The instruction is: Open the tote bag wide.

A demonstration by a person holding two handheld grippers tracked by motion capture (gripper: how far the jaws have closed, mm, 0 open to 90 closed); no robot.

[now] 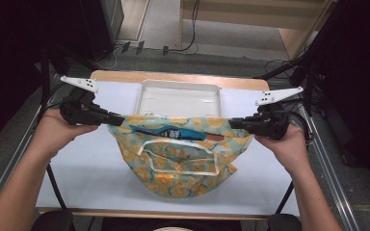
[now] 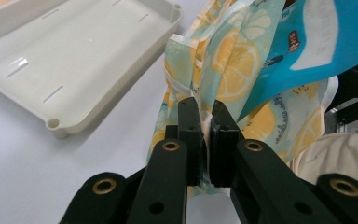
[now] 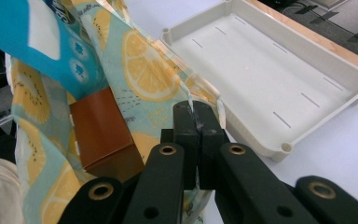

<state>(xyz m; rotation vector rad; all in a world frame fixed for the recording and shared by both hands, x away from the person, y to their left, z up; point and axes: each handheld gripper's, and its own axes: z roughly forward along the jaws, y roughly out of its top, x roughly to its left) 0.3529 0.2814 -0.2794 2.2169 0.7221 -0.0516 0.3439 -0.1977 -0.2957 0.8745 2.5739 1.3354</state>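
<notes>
A fabric bag (image 1: 176, 161) printed with lemon slices hangs stretched between my two grippers above the white table. My left gripper (image 1: 112, 119) is shut on the bag's left top edge (image 2: 206, 122). At the opposite end, my right gripper (image 1: 235, 123) is shut on the right top edge (image 3: 196, 108). A blue packet (image 1: 171, 132) pokes out of the bag's mouth, and it shows large in the left gripper view (image 2: 303, 37) and the right gripper view (image 3: 32, 37). A brown box (image 3: 103, 133) sits inside the bag. White handle straps (image 1: 178, 156) lie across the bag's front.
A shallow white tray (image 1: 180, 100) rests on the table just behind the bag, also seen at the tray (image 2: 70, 60) and the tray (image 3: 279, 79). The table's wooden far edge (image 1: 173, 77) runs behind it. Dark stands and cables flank both sides.
</notes>
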